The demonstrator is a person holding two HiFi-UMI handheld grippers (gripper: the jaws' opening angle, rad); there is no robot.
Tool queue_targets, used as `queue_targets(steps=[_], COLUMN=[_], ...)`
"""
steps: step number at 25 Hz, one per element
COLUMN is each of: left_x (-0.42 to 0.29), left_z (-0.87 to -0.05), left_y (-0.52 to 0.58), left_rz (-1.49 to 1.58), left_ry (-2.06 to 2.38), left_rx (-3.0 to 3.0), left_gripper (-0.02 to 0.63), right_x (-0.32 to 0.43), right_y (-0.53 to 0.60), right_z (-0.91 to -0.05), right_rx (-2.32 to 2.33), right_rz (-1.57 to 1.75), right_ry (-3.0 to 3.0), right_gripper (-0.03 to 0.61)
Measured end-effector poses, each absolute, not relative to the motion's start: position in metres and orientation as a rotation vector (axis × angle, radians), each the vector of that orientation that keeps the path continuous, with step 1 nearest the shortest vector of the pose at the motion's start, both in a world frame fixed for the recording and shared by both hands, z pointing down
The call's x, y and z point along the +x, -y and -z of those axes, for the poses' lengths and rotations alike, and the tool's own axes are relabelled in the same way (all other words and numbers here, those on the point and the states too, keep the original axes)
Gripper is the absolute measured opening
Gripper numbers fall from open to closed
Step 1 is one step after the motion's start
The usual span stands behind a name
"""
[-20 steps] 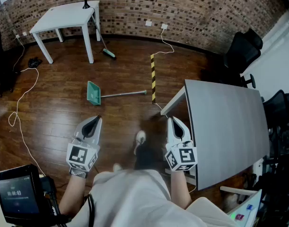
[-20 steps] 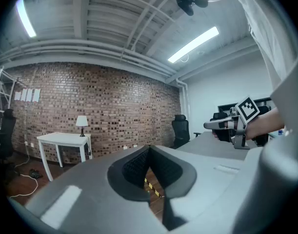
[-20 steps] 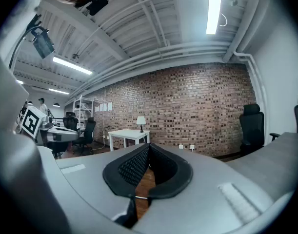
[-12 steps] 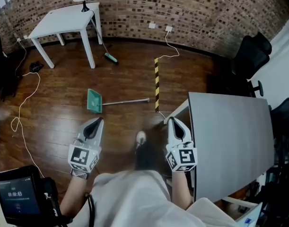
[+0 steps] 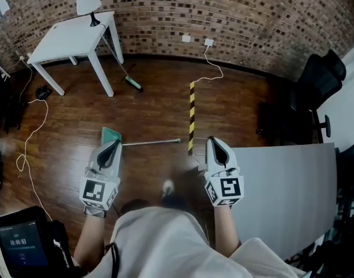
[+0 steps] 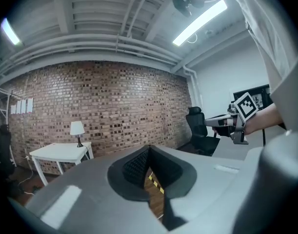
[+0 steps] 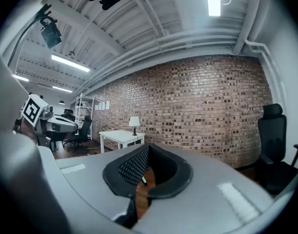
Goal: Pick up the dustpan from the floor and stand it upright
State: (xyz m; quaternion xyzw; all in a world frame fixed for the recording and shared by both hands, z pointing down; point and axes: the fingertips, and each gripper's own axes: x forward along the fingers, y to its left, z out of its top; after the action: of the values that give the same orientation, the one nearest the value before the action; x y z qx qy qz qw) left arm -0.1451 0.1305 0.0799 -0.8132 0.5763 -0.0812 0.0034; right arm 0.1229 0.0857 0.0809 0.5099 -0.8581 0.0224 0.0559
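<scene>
Our left gripper (image 5: 114,146) is closed and empty. At its twelve o'clock the green dustpan (image 5: 110,135) lies on the floor (image 5: 153,106), seemingly flat, its handle (image 5: 150,142) pointing to three o'clock. Our right gripper (image 5: 213,142) is closed and empty.

surface: wood floor (image 5: 159,106) | on it: green dustpan (image 5: 111,135) lying flat; striped tape (image 5: 192,117); white cable (image 5: 27,136); white table (image 5: 72,36)

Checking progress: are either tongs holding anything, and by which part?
Nothing. Left tongs and right tongs are both shut and empty; the dustpan lies untouched.
</scene>
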Motion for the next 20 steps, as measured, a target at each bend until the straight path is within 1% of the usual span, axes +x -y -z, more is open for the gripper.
queue_targets(steps=[7,20], left_x=[-0.157,-0.178], left_z=[-0.092,-0.101], left_y=[-0.088,-0.052], left_rz=[0.246,0.257], left_ry=[-1.826,-1.765], left_rx=[-2.579,-2.626], left_gripper=[0.0,0.0], right_x=[0.129,0.121], right_y=[-0.048,-0.034], right_z=[-0.076,-0.087], right_rx=[1.628,1.707], right_rz=[-0.07,-0.093], right_ry=[2.576,2.501], right_gripper=[0.014,0.014])
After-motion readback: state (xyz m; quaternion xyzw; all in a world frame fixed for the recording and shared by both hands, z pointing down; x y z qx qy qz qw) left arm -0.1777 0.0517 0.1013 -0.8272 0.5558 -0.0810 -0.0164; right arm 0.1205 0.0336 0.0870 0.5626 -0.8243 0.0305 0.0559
